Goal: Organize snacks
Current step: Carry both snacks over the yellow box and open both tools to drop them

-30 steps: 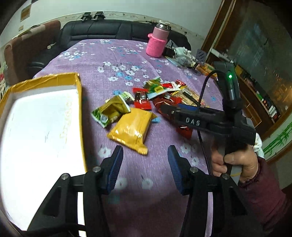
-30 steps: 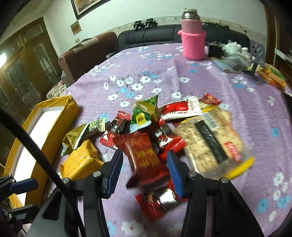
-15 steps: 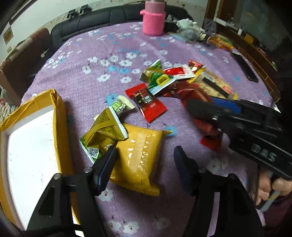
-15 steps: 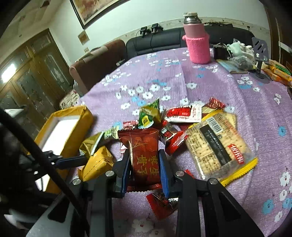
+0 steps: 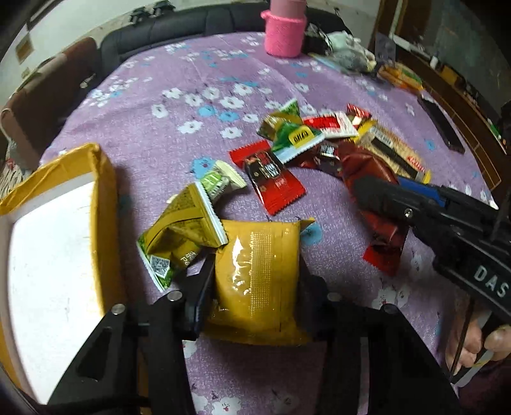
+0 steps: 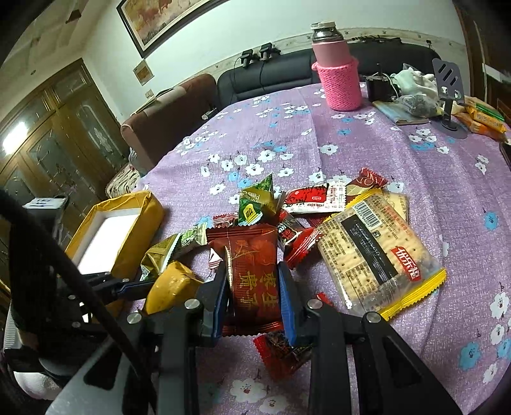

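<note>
Covering the whole table is a purple cloth printed with white and blue flowers (image 6: pixel 351 159), taken here as the landmark. At its left edge a yellow-taped box with a white inside (image 5: pixel 102 198) is seen. Just right of the box, the left gripper (image 5: pixel 255 277) has just been closing and is clamped on a mustard-yellow snack packet (image 5: pixel 255 271). Toward the cloth's middle, the right gripper (image 6: pixel 254 287) is pressed together on a dark red snack packet (image 6: pixel 252 265), lifted at the near side of the snack pile. A clear cracker pack (image 6: pixel 373 252) lies right of it. At the cloth's far side a flask in a pink knitted sleeve (image 6: pixel 338 76) stands. Beyond the cloth, wooden cabinets (image 6: pixel 54 127), a brown chair (image 6: pixel 166 118), a black sofa (image 6: pixel 268 76) and a framed picture (image 6: pixel 166 19) are seen.
</note>
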`<state>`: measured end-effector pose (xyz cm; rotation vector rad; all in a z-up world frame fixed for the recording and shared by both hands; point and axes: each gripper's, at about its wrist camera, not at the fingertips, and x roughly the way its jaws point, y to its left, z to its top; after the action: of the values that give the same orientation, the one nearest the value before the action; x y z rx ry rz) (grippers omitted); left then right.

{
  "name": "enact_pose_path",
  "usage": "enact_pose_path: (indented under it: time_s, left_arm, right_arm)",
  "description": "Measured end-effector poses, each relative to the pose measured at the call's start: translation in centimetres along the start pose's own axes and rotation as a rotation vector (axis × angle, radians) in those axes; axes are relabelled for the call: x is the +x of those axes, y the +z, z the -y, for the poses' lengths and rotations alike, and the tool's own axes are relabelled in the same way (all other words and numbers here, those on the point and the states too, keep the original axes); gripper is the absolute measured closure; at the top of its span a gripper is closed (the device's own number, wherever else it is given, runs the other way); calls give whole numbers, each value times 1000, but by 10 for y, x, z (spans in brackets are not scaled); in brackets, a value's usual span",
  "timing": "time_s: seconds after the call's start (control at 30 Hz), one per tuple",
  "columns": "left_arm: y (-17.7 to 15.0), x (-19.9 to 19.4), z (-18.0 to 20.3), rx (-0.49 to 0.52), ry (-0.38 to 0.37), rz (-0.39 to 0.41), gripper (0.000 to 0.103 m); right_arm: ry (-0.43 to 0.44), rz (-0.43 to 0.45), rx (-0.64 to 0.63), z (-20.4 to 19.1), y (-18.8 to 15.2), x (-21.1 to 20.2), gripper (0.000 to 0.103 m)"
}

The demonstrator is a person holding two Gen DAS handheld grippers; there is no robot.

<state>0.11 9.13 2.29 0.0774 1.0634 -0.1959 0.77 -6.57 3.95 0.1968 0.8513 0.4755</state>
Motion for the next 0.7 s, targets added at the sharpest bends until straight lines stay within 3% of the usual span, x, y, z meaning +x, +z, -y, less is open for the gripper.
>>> enact_pose_path:
  time_s: [0.23,0.37,0.5,0.7]
  left_arm:
    - [-20,-51,-12,-115,-103,102,55]
    - [-40,-87,-41,-209,-133,178,55]
    - [-66,-113,-86,-296,-65,227,55]
    - [-107,-121,-152,-430,58,242,55]
  right_arm:
    - [20,23,-3,-3,-1,-5,75]
    - [21,54,-19,-12,-3,-12,75]
    - [18,77,-37,-32,-7,-25,75]
    - [107,34,-140,-109,-19,-32,75]
